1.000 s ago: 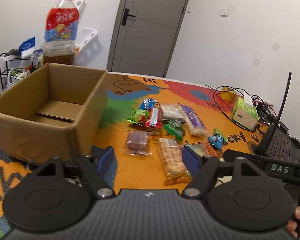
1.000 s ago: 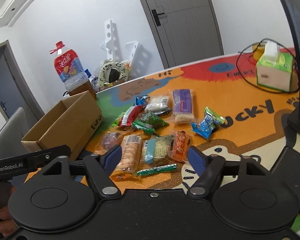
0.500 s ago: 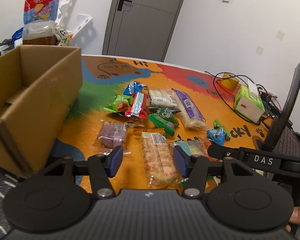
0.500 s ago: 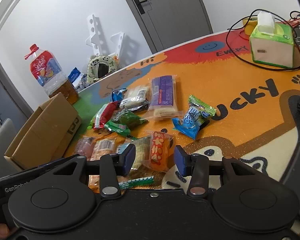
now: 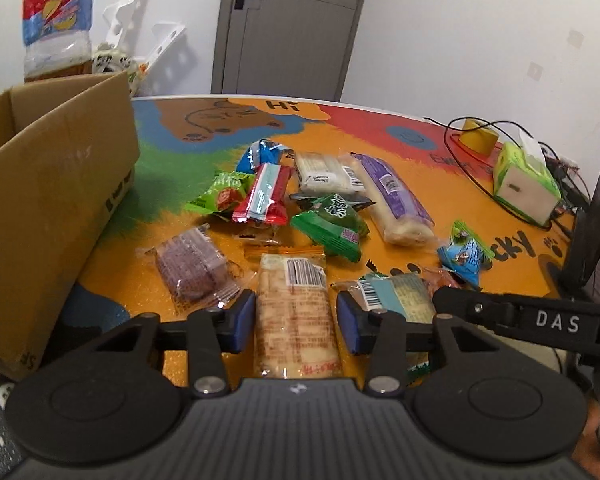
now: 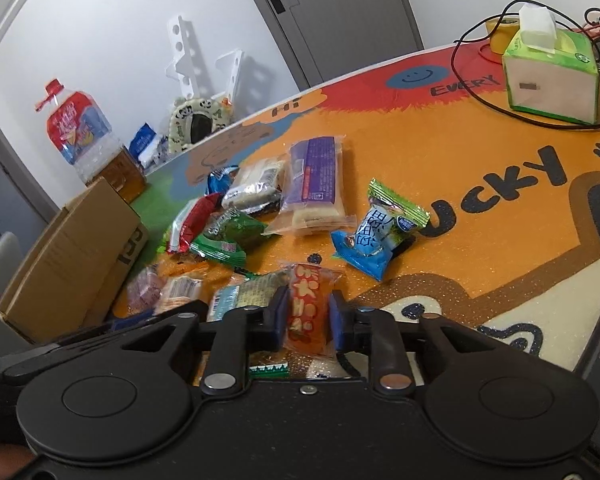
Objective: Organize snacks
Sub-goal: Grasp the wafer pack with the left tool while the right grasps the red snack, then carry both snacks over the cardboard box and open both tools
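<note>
At the lower centre of the right wrist view, the blue fingers (image 6: 279,316) of the right gripper (image 6: 307,320) are pressed against both sides of an orange snack packet (image 6: 306,312). In the left wrist view, the left gripper (image 5: 296,320) is seen partly open, its fingers (image 5: 242,318) beside a long cracker packet (image 5: 294,312) lying on the table (image 5: 420,148). A purple cake packet (image 5: 190,268) lies just left. The cardboard box (image 5: 56,184) stands at the left edge.

Wrapped snacks (image 5: 328,216) scattered flat on mat, open cardboard box (image 5: 56,184) beside
</note>
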{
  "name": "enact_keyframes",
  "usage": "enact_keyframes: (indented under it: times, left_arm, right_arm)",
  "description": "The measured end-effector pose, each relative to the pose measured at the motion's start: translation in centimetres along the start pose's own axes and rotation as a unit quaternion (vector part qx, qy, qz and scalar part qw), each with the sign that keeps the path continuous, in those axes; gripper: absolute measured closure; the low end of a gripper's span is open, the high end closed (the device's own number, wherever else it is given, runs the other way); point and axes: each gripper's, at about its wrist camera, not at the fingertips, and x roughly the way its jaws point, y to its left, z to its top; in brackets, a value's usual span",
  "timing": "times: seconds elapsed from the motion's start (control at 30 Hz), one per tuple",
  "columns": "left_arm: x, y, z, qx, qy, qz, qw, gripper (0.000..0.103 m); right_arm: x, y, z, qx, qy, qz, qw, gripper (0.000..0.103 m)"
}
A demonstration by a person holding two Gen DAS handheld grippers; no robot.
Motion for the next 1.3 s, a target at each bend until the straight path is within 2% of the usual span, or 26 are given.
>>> enact_keyframes:
  times: [0.13,0.17,0.2,0.3,0.43,0.67,1.3]
  left_arm:
    - [0.1,-0.4,-0.1,0.012,-0.001,0.01,0.9999,0.061]
    - [0.1,-0.6,-0.2,0.022,-0.002,0.014,0.9996,0.068]
    - [0.2,-0.9,-0.3,0.036,-0.004,0.021,0.9991,0.069]
    - [0.0,-0.5,0.0,0.022,0.001,0.013,0.9997,0.069]
    - [-1.7,-0.4,0.8,0.032,-0.022,0.012,0.9992,0.069]
    - [-5.7,1.5,3.4,0.004,-0.055,0.003,0.9985,0.069]
    - [-12.4,8.0,7.7,-0.03,-0.111,0.057,0.9917,0.069]
  right_arm:
    - [0.2,0.7,0.1,-0.017,0.001,-0.01,1.0,0.077]
    - [0.3,0.7,0.1,-0.016,0.002,-0.008,1.0,0.08]
    - [0.3,0.6,0.1,-0.013,0.002,-0.003,1.0,0.082]
    - [0.0,0.5,0.1,-0.003,-0.001,0.005,1.0,0.083]
    - [-0.4,1.4,0.2,-0.004,-0.011,0.017,1.0,0.084]
    - [-1.5,4.8,1.5,-0.025,-0.036,0.042,0.998,0.084]
    - [-3.2,15.5,3.6,-0.098,-0.069,0.118,0.986,0.084]
